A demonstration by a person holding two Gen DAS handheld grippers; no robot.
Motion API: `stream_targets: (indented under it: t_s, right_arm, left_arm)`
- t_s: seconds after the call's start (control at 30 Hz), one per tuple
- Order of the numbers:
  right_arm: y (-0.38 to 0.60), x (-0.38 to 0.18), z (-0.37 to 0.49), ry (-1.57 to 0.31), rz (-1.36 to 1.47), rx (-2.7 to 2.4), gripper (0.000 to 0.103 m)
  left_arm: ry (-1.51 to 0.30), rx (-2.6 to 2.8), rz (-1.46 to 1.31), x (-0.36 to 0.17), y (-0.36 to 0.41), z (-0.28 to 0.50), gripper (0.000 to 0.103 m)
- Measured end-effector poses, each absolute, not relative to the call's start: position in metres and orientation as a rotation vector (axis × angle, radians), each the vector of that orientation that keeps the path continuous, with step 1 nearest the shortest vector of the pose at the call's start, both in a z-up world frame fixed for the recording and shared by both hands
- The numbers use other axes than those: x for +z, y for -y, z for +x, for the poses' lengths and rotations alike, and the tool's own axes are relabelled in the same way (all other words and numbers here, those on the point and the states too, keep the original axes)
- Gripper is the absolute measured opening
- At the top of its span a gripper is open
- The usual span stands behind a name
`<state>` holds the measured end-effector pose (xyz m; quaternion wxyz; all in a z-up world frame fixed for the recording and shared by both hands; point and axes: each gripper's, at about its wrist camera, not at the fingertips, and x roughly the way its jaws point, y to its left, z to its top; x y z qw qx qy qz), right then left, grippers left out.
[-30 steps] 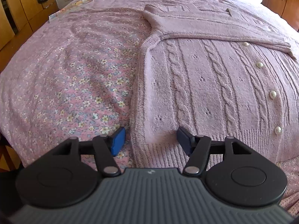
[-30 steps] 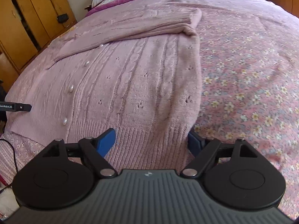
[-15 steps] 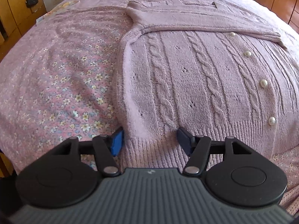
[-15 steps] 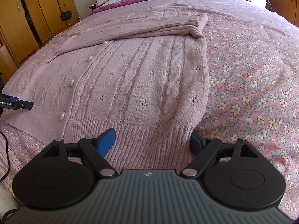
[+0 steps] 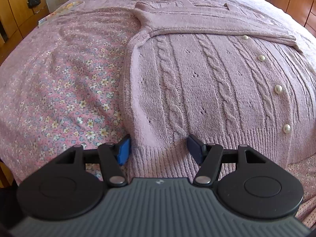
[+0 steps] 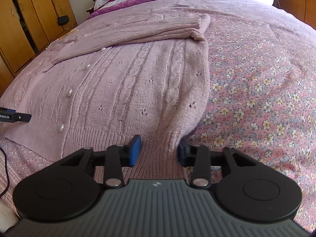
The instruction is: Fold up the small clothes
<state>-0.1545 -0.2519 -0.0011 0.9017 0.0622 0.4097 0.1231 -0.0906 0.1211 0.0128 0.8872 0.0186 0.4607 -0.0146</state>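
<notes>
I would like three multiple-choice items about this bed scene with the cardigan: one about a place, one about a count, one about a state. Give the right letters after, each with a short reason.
1. Where does the cardigan lie?
A. on the flowered bedspread
B. on the floor
C. on the pillow

2. How many pearl buttons show in the left wrist view?
A. one
B. four
C. nine

3. How do the sleeves lie?
A. spread out to both sides
B. hanging off the bed
C. folded across the chest

Answers:
1. A: flowered cloth shows on both sides of the knit.
2. B: four pearls run down the front edge.
3. C: folded sleeves lie across the top of the body, above the cables.

The right gripper is closing with the hem between its jaws.
</notes>
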Motion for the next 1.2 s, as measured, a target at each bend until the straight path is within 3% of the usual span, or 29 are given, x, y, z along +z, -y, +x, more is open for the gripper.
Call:
stream_targets:
  t_s: [0.03, 0.1, 0.17, 0.6, 0.87, 1.2]
  right_arm:
    - [0.253, -0.001, -0.154, -0.846, 0.139, 0.255, 0.030]
    - [0.255, 0.001, -0.155, -0.838, 0.167, 0.266, 0.017]
    - [0.258, 0.004, -0.155, -0.822, 0.204, 0.282, 0.014]
    - [0.278, 0.054, -0.125, -0.588, 0.387, 0.314, 0.012]
    - [0.285, 0.056, -0.075, -0.512, 0.467, 0.211, 0.012]
    - [0.284, 0.005, -0.030, -0.646, 0.490, 0.151, 0.012]
  left_arm:
    - [-0.954, -0.037, 0.034, 0.013, -0.121, -0.091, 0.057]
    - [-0.944, -0.057, 0.009, 0.015, -0.121, -0.093, 0.032]
    - [-0.930, -0.088, -0.040, 0.018, -0.123, -0.093, 0.016]
    - [-0.712, -0.080, -0.278, 0.064, -0.143, -0.072, 0.014]
    - [-0.646, 0.015, -0.375, 0.074, -0.156, -0.030, 0.013]
    - [-0.747, 0.074, -0.302, 0.035, -0.157, -0.001, 0.016]
